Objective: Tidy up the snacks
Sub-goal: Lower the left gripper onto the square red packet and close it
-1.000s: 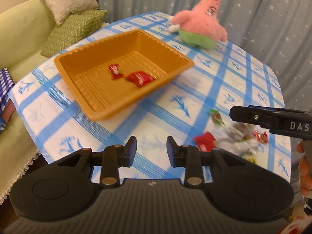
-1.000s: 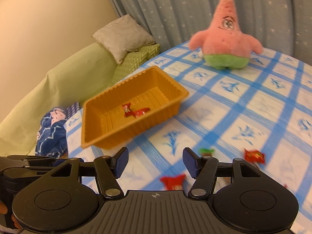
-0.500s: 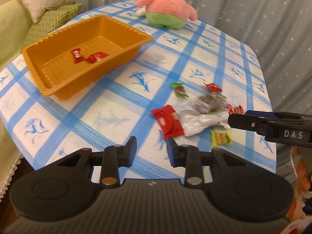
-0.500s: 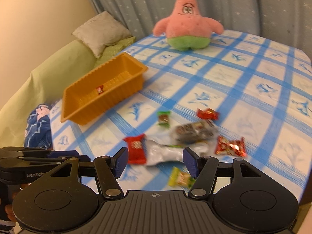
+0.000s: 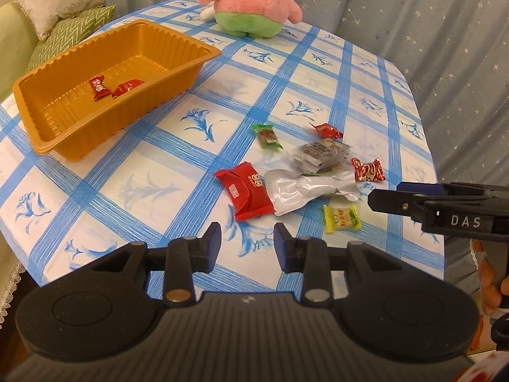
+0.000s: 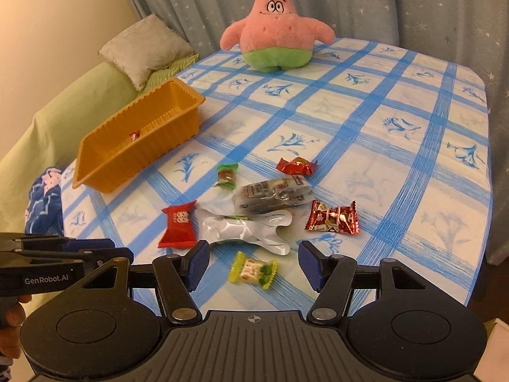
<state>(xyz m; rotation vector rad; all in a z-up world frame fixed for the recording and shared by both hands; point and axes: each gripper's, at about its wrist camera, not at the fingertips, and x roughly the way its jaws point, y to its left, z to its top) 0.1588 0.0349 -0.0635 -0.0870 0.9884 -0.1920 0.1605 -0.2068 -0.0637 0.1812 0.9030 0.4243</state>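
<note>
An orange tray (image 5: 187, 67) (image 6: 105, 172) stands on the left of the table with two red candies (image 5: 99, 86) inside. Several loose snacks lie in a cluster near the front edge: a red packet (image 5: 246, 192) (image 6: 178, 224), a silver pouch (image 5: 305, 191) (image 6: 245, 230), a clear wrapped bar (image 6: 272, 192), a yellow-green candy (image 5: 341, 218) (image 6: 253, 270), a red-brown candy (image 6: 332, 219), a small red candy (image 6: 296, 166) and a green candy (image 6: 226, 175). My left gripper (image 5: 244, 243) is open and empty, just short of the red packet. My right gripper (image 6: 253, 262) is open and empty, its fingers either side of the yellow-green candy.
A pink star plush (image 6: 275, 36) sits at the far side of the blue-checked tablecloth (image 6: 381, 146). A green sofa with cushions (image 6: 143, 51) stands left of the table. A curtain hangs behind. The table's front and right edges are close to the snacks.
Both grippers have swung from facing the tray to facing the snack cluster and come closer to it. Both stay open and empty.
</note>
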